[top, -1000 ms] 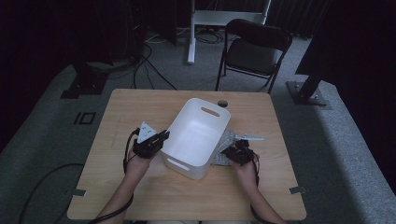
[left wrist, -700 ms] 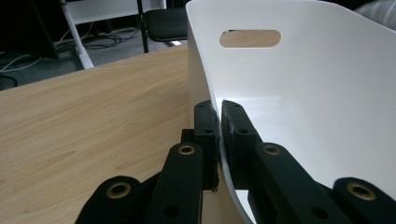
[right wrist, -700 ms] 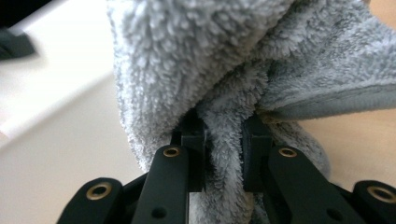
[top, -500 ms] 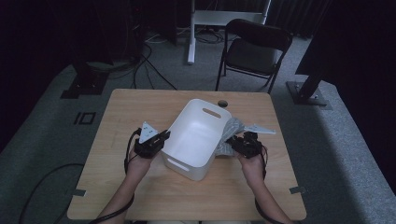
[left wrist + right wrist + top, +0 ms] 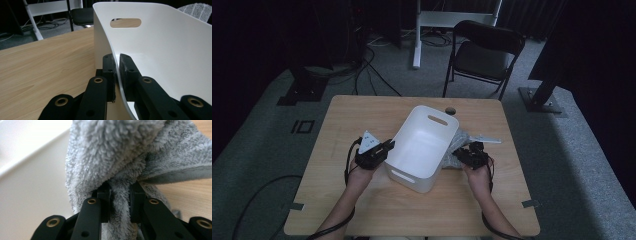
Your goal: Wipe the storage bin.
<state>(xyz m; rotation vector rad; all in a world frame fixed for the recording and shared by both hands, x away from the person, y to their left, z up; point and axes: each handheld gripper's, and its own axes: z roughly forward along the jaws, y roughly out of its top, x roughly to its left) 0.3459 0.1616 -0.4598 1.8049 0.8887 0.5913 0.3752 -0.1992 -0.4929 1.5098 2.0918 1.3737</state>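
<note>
A white plastic bin (image 5: 424,150) with handle slots stands tilted at the middle of the wooden table (image 5: 362,115). My left gripper (image 5: 387,148) is shut on the bin's left wall, one jaw outside and one inside, as the left gripper view shows on the thin rim (image 5: 116,72). A fluffy grey towel (image 5: 457,145) lies bunched against the bin's right side. My right gripper (image 5: 464,157) is shut on a fold of that towel (image 5: 120,195), which hangs over the jaws beside the bin's white wall (image 5: 30,170).
A small round hole (image 5: 450,109) sits in the table behind the bin. A black folding chair (image 5: 484,55) stands beyond the far edge, with a white stand (image 5: 452,17) and cables on the floor. Bare tabletop lies in front of the bin.
My right gripper has lifted a little with the towel, and the towel has bunched up against the bin's right wall. The left gripper and the bin have stayed put.
</note>
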